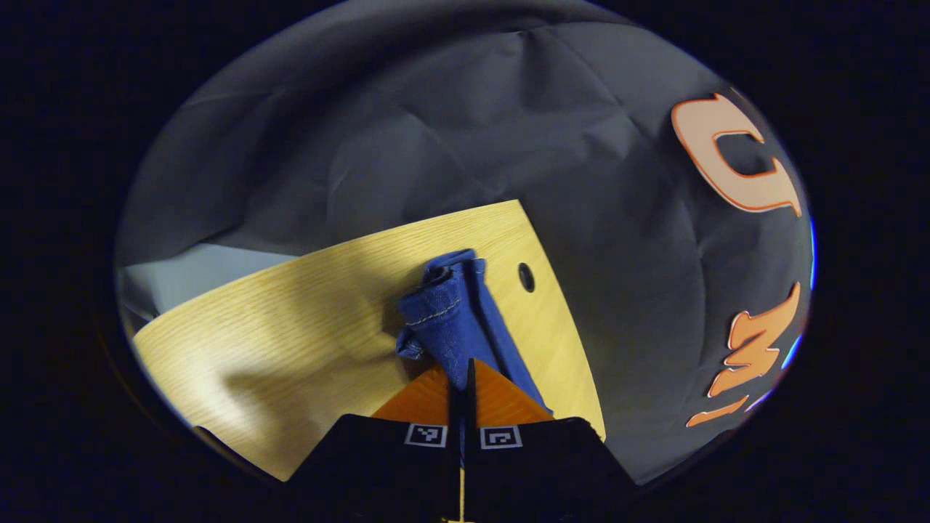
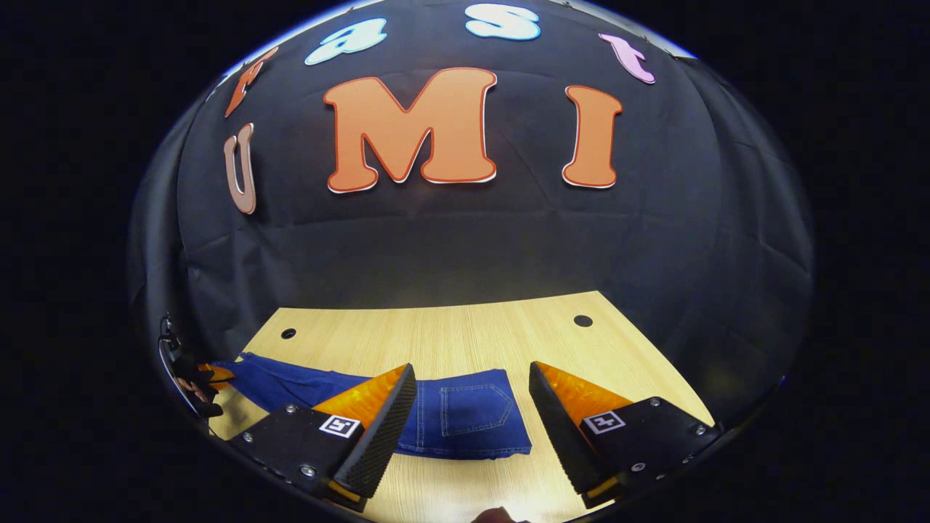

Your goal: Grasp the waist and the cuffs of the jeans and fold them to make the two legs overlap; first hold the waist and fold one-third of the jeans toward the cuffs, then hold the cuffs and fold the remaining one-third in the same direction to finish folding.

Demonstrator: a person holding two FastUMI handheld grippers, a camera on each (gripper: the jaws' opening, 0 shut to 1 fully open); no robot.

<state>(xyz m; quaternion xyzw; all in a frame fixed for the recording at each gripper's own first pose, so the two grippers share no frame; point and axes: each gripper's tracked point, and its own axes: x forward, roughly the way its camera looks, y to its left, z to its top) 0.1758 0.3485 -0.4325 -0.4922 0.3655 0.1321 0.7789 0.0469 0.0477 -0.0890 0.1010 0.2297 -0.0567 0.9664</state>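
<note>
L hand-held gripper (image 1: 465,378) pinches jeans (image 1: 454,312); R (image 2: 472,392) agape.

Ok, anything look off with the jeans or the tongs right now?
Only a little. The left tongs are shut on a bunched, rolled cuff end of the jeans, not a flat edge. The right tongs are open above the waist end, which lies flat on the table.

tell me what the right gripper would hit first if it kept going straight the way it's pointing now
Most likely the jeans: the waist end with the back pocket lies flat on the table right between the open fingers of the right gripper. Depth is unclear, so a shallow approach might pass over the denim and reach bare wood beyond.
</note>
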